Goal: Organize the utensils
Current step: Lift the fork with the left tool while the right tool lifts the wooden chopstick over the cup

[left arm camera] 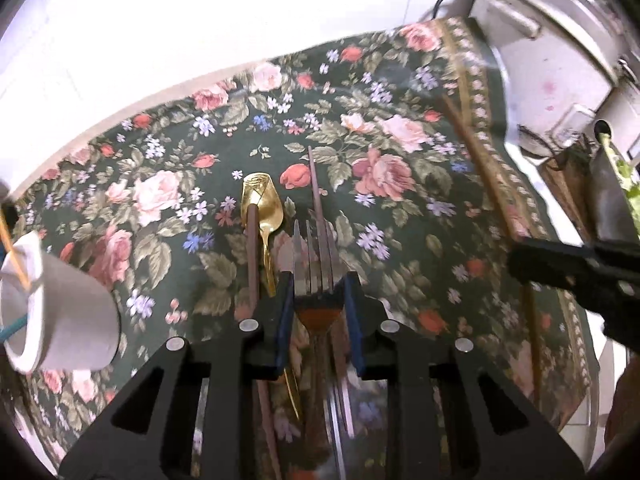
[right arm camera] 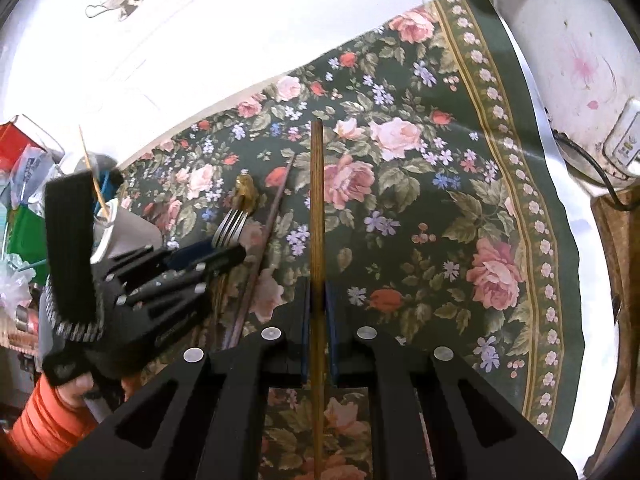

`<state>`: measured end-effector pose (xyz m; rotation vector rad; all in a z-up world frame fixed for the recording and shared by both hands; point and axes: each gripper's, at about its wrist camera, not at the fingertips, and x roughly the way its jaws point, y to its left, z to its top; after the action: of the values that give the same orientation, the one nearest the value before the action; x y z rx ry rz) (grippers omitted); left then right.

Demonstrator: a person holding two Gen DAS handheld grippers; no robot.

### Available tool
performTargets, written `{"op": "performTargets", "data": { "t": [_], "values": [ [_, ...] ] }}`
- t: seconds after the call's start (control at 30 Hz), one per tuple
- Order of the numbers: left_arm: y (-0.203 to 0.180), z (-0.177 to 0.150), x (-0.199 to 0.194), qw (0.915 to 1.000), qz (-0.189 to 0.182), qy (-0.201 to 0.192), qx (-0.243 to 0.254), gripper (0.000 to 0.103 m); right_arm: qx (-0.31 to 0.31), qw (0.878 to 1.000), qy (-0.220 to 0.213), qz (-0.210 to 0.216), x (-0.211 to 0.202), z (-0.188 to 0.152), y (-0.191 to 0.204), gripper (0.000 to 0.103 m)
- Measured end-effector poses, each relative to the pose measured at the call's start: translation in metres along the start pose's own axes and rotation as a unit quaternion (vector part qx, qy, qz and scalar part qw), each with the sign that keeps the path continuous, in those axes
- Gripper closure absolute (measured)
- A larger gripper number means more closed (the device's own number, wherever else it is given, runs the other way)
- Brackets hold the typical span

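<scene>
While fork [left arm camera: 316,252] sits clamped between blue pads of left gripper [left arm camera: 318,296], tines point toward 12 o'clock, lifted above floral cloth [left arm camera: 400,208]. Gold spoon [left arm camera: 264,208] lies on cloth at 10 o'clock from fork, dark chopstick [left arm camera: 316,184] behind tines at 12. White cup [left arm camera: 60,320] stands at 9 o'clock, near cloth edge. Right gripper [right arm camera: 318,300] clenched on light wooden chopstick [right arm camera: 317,200], which points to 12 o'clock. Orange sleeve [right arm camera: 44,428] at 7 o'clock in right wrist view.

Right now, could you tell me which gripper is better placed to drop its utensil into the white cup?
Probably the left gripper: its fork is beside the white cup. The right gripper, clamping a wooden chopstick, is farther away.
</scene>
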<state>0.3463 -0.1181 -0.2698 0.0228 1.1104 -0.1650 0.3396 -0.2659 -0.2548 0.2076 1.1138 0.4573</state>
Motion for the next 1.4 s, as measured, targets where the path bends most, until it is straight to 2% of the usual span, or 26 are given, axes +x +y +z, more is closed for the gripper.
{"op": "performTargets", "data": {
  "t": [0.43, 0.47, 0.5, 0.53, 0.83, 1.03, 1.4],
  "values": [
    [-0.009, -0.042, -0.084, 0.9974, -0.008, -0.072, 0.000, 0.083, -0.041, 0.998, -0.050, 0.013, -0.039, 0.004, 0.043, 0.096],
    [-0.008, -0.044, -0.089, 0.9971, -0.008, -0.076, -0.001, 0.086, -0.045, 0.998, -0.053, 0.013, -0.041, 0.004, 0.046, 0.096],
    [-0.006, -0.046, -0.094, 0.9968, -0.011, -0.078, -0.004, 0.101, -0.050, 0.997, -0.057, 0.014, -0.045, 0.003, 0.051, 0.096],
    [-0.004, -0.049, -0.100, 0.9966, -0.014, -0.081, -0.008, 0.102, -0.056, 0.996, -0.062, 0.015, -0.049, 0.003, 0.058, 0.096],
    [0.027, -0.062, -0.139, 0.9915, -0.032, -0.118, -0.045, 0.102, -0.084, 0.993, -0.082, 0.024, -0.060, 0.002, 0.092, 0.096],
    [0.050, -0.058, -0.172, 0.9875, -0.027, -0.145, -0.056, 0.102, -0.101, 0.989, -0.099, 0.034, -0.066, 0.005, 0.119, 0.096],
    [0.101, -0.046, -0.234, 0.9761, -0.007, -0.204, -0.076, 0.102, -0.131, 0.979, -0.147, 0.058, -0.070, 0.029, 0.180, 0.096]
  ]
}}
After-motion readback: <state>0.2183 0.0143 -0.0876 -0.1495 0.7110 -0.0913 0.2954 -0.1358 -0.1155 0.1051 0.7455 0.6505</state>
